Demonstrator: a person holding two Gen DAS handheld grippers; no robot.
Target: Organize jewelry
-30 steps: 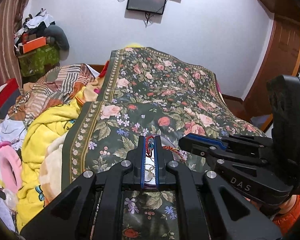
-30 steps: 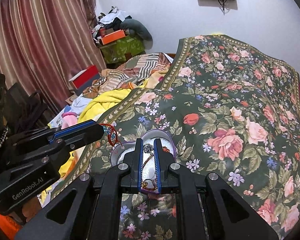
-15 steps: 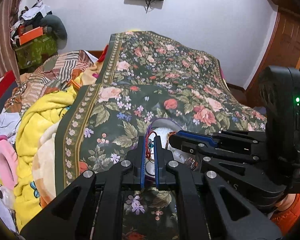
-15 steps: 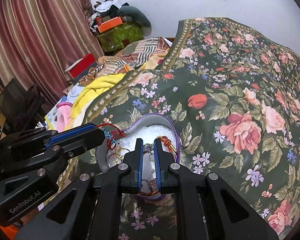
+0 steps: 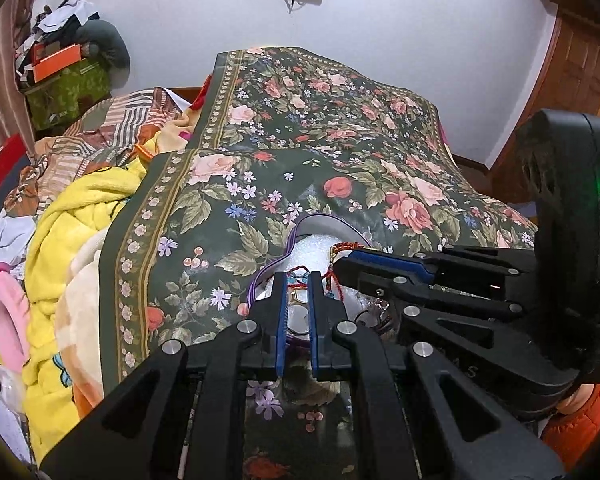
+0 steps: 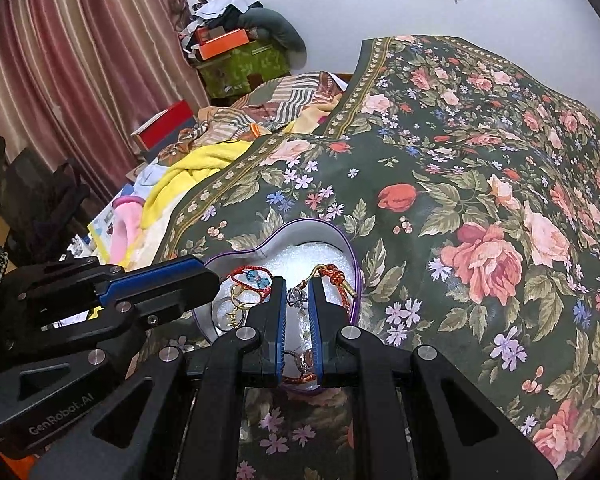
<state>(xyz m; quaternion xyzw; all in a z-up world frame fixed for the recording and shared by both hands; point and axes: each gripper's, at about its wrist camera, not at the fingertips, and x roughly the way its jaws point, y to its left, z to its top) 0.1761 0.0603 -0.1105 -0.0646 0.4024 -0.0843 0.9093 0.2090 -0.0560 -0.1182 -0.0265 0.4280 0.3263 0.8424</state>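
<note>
A heart-shaped tin (image 6: 342,240) with a purple rim and white foam lining lies on the floral bedspread (image 6: 480,184). My left gripper (image 5: 298,280) is shut over the tin's left lobe. At its tip is a red cord bracelet with blue beads (image 6: 250,276), which reaches the foam. The left gripper (image 6: 216,282) enters the right wrist view from the left. My right gripper (image 6: 298,292) is shut on a silver charm (image 6: 296,297) low over the tin's middle. A red braided cord with a gold clasp (image 6: 334,272) lies beside its right finger. Gold rings (image 6: 236,312) rest in the tin.
A yellow blanket (image 5: 72,248) and striped bedding (image 5: 112,128) are heaped left of the bedspread. Boxes and clothes (image 6: 236,52) pile up by the curtain (image 6: 72,80). A wooden door (image 5: 572,76) stands at the far right, and an orange sleeve (image 5: 576,428) shows behind the right gripper (image 5: 340,270).
Both grippers have sunk toward the tin and tilted further down. The red bracelet, hanging clear of the tin a second ago, now reaches the foam.
</note>
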